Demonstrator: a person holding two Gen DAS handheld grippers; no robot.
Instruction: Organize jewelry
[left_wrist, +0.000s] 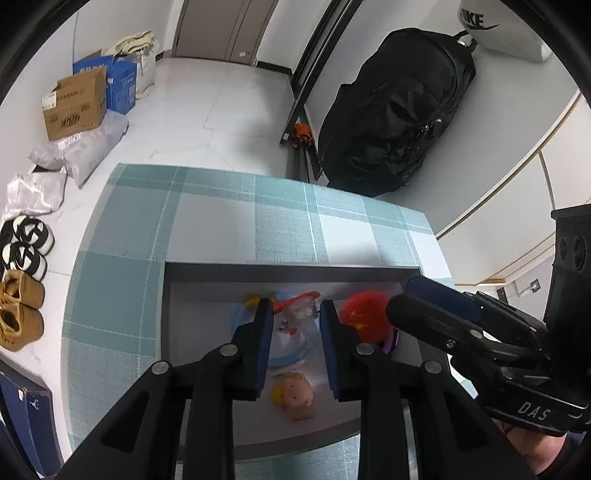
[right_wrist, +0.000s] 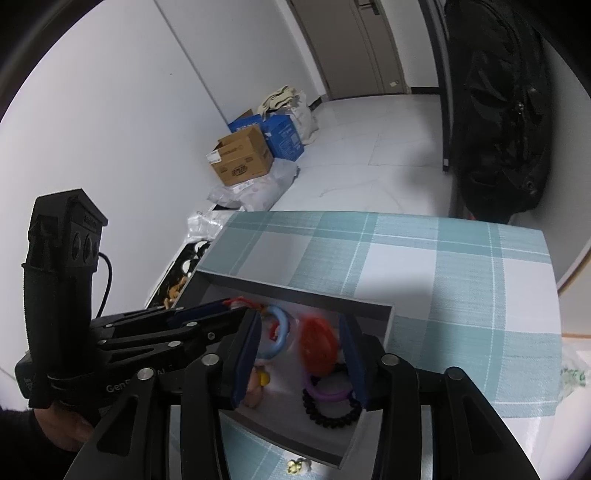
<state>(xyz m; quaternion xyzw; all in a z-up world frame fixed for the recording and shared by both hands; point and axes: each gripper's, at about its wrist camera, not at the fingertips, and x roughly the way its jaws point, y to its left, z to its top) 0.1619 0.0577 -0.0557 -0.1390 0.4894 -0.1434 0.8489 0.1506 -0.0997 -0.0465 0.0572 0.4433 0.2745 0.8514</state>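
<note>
Black grippers (left_wrist: 295, 314), blue pads (left_wrist: 264, 343), silver screws.

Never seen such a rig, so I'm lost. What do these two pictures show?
No robot: a person holds a two-finger gripper in each hand, each carrying a camera. One picture looks along the left gripper, the other along the right gripper. Both hang over a grey tray on a checked tablecloth; it holds a red fluffy piece, blue ring, purple ring and black coil band. The right gripper is open around the red piece; whether the left grips the small clear bag is unclear.
</note>
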